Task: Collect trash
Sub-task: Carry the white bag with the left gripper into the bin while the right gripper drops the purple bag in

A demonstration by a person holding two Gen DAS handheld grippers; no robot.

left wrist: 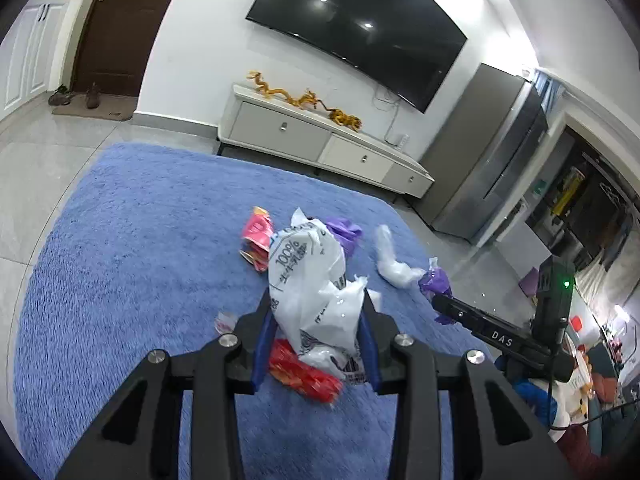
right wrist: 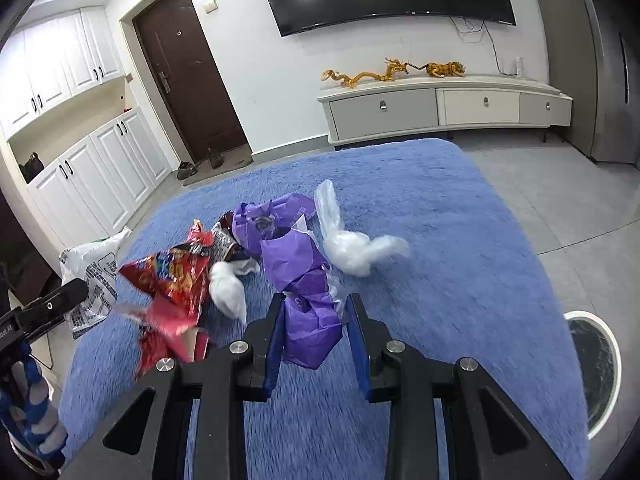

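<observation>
Blue shag rug (right wrist: 460, 240): left gripper (left wrist: 318, 316) pinches printed white plastic bag (left wrist: 308, 280), right gripper (right wrist: 314, 316) apparently pinches crumpled purple plastic bag (right wrist: 304, 300); slack film could slip.

the rug (left wrist: 140, 216) filling the lower frame is a shaggy, matt blue pile. on it, the white bag (left wrist: 308, 280) is thin, crinkled plastic film with grey print, faintly shiny. the red snack wrapper (right wrist: 172, 280) at centre left is glossy, creased foil. the purple bag (right wrist: 304, 292) looks like smooth, softly sheened plastic. each hand-held gripper, left (left wrist: 318, 344) and right (right wrist: 316, 344), is matt black plastic with blue pads and bright metal bolts. the floor (right wrist: 560, 200) at right is smooth grey tile.
</observation>
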